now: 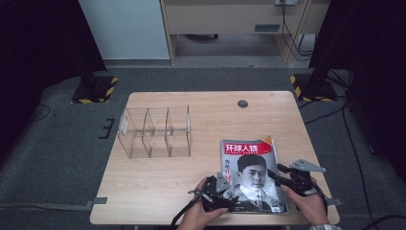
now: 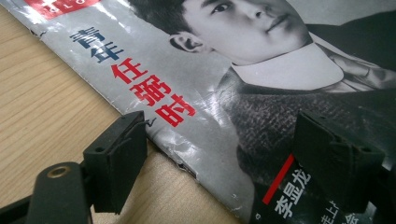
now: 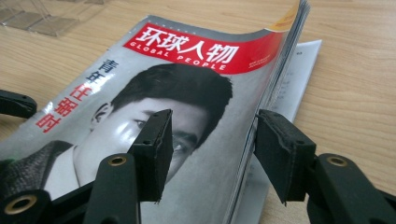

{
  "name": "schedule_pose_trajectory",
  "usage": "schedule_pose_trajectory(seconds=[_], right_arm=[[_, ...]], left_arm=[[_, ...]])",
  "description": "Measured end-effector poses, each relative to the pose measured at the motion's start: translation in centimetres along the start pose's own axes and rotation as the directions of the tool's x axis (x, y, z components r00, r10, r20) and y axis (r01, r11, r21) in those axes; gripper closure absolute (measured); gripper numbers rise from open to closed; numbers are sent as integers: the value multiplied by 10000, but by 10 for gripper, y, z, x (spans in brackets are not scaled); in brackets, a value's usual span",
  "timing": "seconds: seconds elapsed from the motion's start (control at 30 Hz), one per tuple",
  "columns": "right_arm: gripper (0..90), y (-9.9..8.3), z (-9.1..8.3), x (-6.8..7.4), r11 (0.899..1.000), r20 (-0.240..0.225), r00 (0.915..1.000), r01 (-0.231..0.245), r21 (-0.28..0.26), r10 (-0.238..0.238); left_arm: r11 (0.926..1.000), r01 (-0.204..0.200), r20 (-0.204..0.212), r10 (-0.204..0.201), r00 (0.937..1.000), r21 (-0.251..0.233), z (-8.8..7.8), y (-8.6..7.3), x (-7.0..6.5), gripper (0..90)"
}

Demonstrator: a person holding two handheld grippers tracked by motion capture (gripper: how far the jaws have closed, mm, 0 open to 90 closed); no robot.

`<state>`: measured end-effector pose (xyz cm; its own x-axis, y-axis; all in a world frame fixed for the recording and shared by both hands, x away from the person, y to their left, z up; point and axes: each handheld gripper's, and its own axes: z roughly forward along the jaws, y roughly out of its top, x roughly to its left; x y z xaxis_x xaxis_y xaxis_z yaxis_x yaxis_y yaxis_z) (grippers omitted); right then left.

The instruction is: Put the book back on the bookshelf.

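Note:
A magazine [image 1: 251, 172] with a red title band and a man's portrait lies face up at the table's front right. My left gripper [image 1: 229, 193] is open at its lower left edge. In the left gripper view [image 2: 224, 135] one jaw rests over the bare wood beside the spine, the other over the cover [image 2: 243, 93]. My right gripper [image 1: 277, 171] is at the magazine's right side. Its jaws [image 3: 212, 130] stand apart around the raised page edges [image 3: 275, 70], one above the cover, one outside them, with gaps at both pads. Nothing is gripped.
A clear acrylic organiser [image 1: 155, 132] with three compartments stands at the table's [image 1: 167, 182] left middle. A round dark grommet [image 1: 242, 103] sits near the far edge. A white printed sheet [image 3: 299, 79] pokes out under the magazine's right side.

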<state>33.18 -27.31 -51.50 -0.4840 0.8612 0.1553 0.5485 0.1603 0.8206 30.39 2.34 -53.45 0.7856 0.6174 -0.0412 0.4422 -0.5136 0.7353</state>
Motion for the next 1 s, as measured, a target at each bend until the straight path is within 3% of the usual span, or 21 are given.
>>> schedule_pose_trajectory(seconds=[0.27, 0.43, 0.73, 1.0], right_arm=[[496, 1, -1, 2, 9999, -242, 9997, -27, -117, 24], [496, 1, -1, 2, 9999, -261, 9997, 16, -116, -19], [458, 1, 0, 3, 10000, -217, 9997, 77, -57, -78], [481, 1, 0, 5, 9998, -607, 9981, 95, -161, -104]], left_arm=[[10000, -90, 35, 90, 10000, -25, 0, 1, 0, 173], [9991, -405, -128, 403, 9991, -161, 1, 2, -2, 170], [9997, -222, 72, 223, 9997, -61, 3, 2, 0, 165], [9999, -131, 109, 131, 9999, -37, 3, 2, 1, 164]])
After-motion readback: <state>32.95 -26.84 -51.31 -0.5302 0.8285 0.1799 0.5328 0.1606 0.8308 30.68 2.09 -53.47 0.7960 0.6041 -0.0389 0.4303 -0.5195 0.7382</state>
